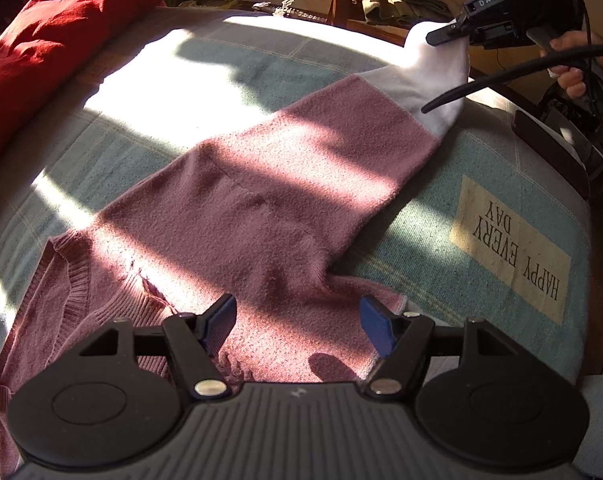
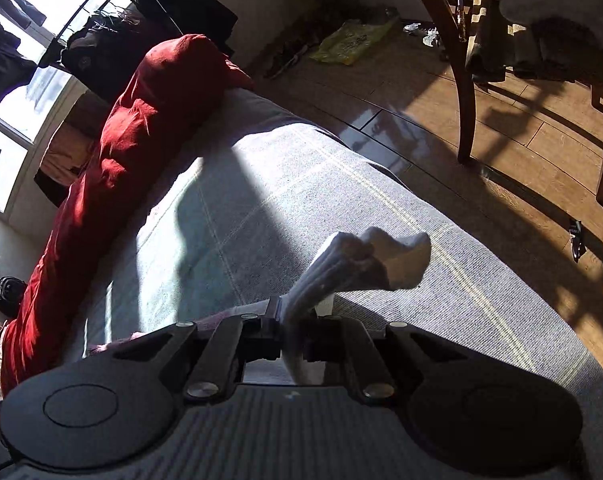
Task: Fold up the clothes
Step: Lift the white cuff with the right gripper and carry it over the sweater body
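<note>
Fuzzy pink knit sweater (image 1: 261, 208) on woven blanket (image 1: 441, 184), right claw (image 2: 297, 320) pinching its white ribbed cuff (image 2: 365, 260), left claw (image 1: 297, 320) spread wide.

Fuzzy knit sweater (image 1: 261, 200), woven blanket (image 1: 481, 168)

Left hand-held gripper (image 1: 297, 320) sits low with its blue-padded jaws spread wide, nothing between them. Right hand-held gripper (image 2: 297, 328) is raised and tilted, jaws pinched tight on the white cuff (image 2: 365, 260). The person's hand (image 1: 573, 64) wraps its handle.
</note>
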`<state>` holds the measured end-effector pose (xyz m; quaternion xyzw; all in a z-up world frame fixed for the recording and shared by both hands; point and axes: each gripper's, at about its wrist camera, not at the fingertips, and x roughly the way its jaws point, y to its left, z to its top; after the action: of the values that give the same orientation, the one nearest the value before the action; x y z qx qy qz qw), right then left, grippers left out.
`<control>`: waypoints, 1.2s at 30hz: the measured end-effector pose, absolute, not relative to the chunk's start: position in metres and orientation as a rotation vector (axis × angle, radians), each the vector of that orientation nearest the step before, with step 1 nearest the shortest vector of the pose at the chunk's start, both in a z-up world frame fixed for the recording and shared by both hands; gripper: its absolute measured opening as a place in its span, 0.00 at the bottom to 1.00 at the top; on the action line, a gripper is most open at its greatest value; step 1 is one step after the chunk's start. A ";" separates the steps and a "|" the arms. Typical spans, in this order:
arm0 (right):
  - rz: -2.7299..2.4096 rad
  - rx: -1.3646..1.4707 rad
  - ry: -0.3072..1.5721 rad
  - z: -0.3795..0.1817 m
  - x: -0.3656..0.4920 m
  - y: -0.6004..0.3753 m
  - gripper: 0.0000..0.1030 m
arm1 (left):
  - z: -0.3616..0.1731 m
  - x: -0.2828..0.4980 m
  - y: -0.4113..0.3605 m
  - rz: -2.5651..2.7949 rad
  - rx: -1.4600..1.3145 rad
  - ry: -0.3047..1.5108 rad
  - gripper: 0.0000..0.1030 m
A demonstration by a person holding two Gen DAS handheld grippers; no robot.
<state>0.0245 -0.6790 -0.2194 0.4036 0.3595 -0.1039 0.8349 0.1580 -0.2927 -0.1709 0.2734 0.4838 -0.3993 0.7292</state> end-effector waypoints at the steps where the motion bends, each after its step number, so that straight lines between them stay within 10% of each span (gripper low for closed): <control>1: -0.213 0.853 0.756 -0.216 0.026 -0.675 0.10 | -0.171 0.158 -0.289 -0.876 0.600 1.065 0.67; 36: -0.049 0.815 0.747 -0.169 0.101 -0.521 0.10 | -0.165 0.139 -0.140 -0.746 0.532 1.097 0.69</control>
<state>0.1006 -0.5211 -0.1694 0.3869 0.3549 -0.0231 0.8508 0.1387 -0.1403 -0.1652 0.2440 0.5029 -0.3421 0.7553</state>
